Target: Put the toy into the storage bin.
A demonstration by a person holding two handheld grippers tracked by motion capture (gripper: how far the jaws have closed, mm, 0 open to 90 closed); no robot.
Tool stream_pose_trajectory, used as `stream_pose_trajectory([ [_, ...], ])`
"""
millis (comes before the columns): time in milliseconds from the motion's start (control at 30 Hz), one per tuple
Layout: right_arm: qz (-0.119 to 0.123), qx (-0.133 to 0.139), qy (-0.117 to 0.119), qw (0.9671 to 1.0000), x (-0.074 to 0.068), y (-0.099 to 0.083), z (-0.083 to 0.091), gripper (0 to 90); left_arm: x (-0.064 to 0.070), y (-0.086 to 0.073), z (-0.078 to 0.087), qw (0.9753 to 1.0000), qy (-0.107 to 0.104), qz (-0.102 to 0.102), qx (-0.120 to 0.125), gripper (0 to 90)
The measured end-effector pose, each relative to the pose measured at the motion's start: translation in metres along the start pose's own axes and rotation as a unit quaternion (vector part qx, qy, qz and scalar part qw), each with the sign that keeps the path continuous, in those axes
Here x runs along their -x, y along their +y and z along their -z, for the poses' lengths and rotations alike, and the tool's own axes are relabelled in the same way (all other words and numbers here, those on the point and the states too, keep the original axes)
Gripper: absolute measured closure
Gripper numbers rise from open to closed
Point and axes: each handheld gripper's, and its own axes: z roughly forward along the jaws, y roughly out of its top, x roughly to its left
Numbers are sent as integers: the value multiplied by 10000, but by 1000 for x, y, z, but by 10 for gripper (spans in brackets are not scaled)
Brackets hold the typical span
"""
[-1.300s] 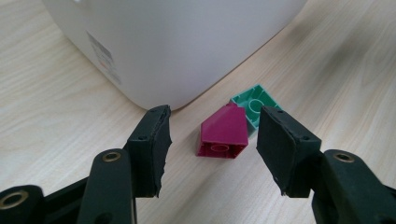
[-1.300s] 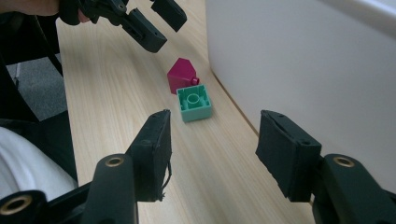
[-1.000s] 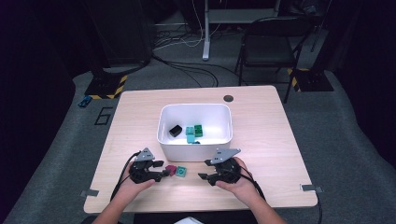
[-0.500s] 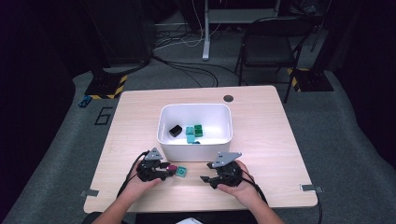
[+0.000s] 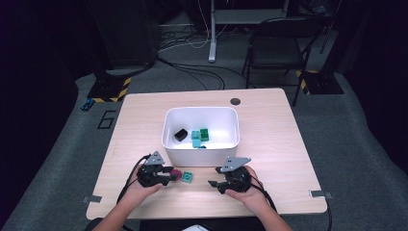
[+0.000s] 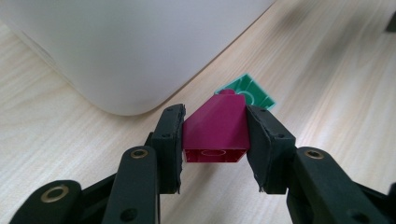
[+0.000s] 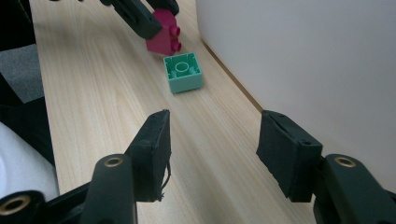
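The magenta sloped brick (image 6: 215,133) is a small toy block with one slanted face, a hollow underside turned toward the left gripper's camera, and studs that show in the right gripper view. The left gripper (image 6: 214,135) is clamped on it, one pad on each side, just off the near wall of the white bin (image 5: 201,155). Right beside it, on the table, lies a green square brick (image 7: 184,72) with its hollow underside up; the two look close to touching, though I cannot tell if they do. The right gripper (image 7: 212,151) stands spread wide with nothing between its pads, near the bin's wall and pointed toward the green brick.

The table (image 5: 279,130) is pale wood grain with a round dark grommet (image 5: 235,101) near its far edge. Inside the bin lie a black block (image 5: 181,134) and several green and teal blocks (image 5: 199,137). Around the table is grey carpet, cables, a dark chair (image 5: 276,50) and black-and-yellow striped bases (image 5: 108,89).

The blocks in the bin are too small to count surely, and the person's forearms are cut off at the bottom edge.
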Motion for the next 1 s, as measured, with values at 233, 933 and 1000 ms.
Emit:
stream_pose_trajectory([
  [233,2,-20,-33,10000,1,-2,-1,435,2,12,16,10000,-68,-64,-6,589],
  [933,-36,-72,-54,10000,4,-6,-4,435,18,87,68,9987,-308,-351,207,588],
  [1000,-80,-57,-43,9999,5,-6,-4,435,17,95,71,9986,-325,-336,230,589],
])
